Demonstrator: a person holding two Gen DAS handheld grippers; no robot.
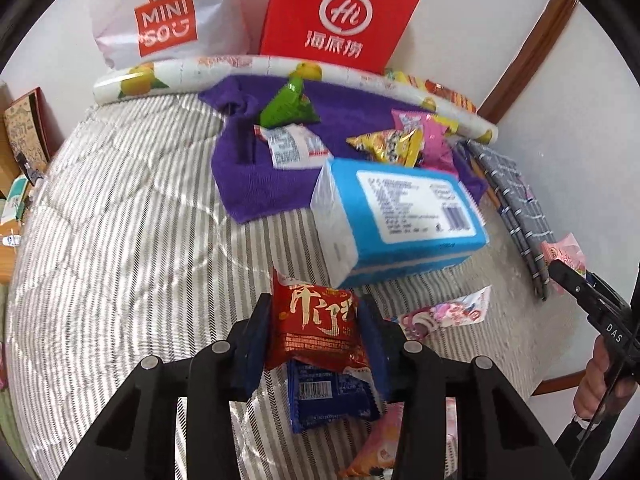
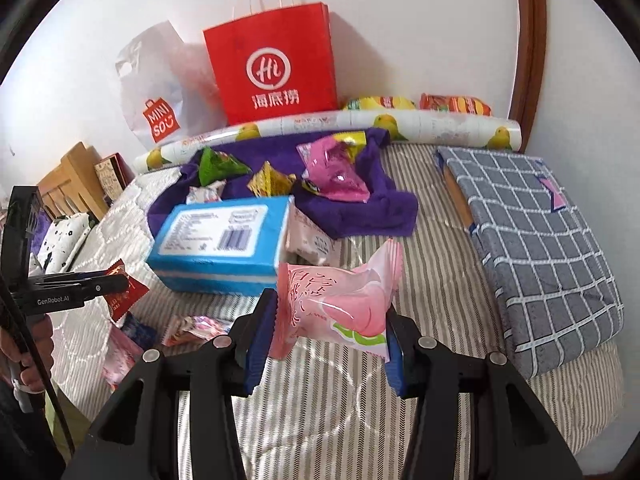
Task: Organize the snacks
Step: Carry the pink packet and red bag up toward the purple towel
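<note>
Two tongs: each pinches one snack above the striped bed (image 2: 432, 304).
Left tongs (image 1: 316, 334): pressed on a red packet (image 1: 316, 324), at 6 o'clock in the left view; a blue packet (image 1: 332, 400) lies on the bed just below.
Blue box (image 1: 404, 216): at 1 o'clock from the red packet, partly on the purple towel (image 1: 256, 184).
Right tongs (image 2: 328, 320): clamped on a pink packet (image 2: 340, 304), at 6 o'clock in the right view.
Red bag (image 2: 276, 64): at 12 o'clock, against the wall.
Checked bundle (image 2: 536, 240): at 3 o'clock.
</note>
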